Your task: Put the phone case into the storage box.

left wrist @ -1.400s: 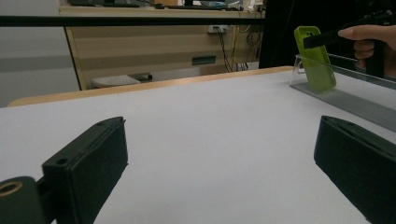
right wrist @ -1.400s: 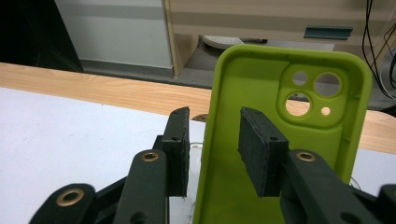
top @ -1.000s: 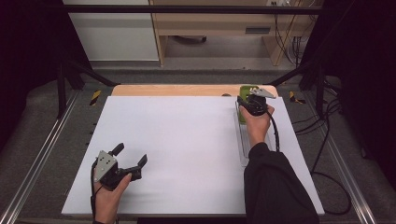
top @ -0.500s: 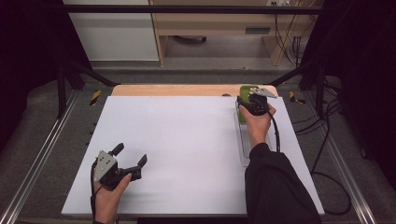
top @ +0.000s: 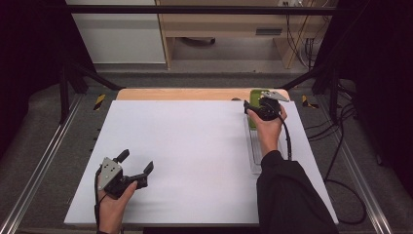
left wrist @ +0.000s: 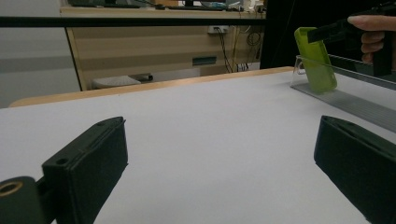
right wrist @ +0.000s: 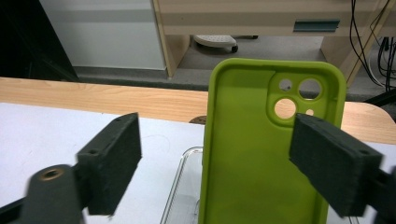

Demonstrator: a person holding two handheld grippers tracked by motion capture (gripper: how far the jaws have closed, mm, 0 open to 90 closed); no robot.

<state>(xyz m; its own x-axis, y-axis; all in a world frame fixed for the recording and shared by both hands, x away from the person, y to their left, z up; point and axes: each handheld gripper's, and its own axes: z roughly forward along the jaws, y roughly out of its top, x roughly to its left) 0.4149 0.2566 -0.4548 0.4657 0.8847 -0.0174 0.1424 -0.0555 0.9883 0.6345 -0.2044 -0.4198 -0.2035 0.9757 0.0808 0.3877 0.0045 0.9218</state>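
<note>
A lime-green phone case [right wrist: 252,154] stands upright, leaning in a clear plastic tray [top: 258,156] at the table's far right. My right gripper [right wrist: 217,144] is level with the case, and its jaws have just been opening. The case lies between them: the left pad stands well clear of its edge, the right pad overlaps its camera corner, and neither presses. From above, the right gripper [top: 261,101] sits right behind the case [top: 253,96]. My left gripper [top: 136,162] rests open near the front left, with nothing between its jaws [left wrist: 219,158]; the case [left wrist: 315,58] shows far off.
The white table top [top: 195,146] has a wooden strip [top: 180,93] along its far edge. Metal rails run along both sides. Beyond the table stand a wooden desk and hanging cables. A black cable trails from the right gripper along the sleeve.
</note>
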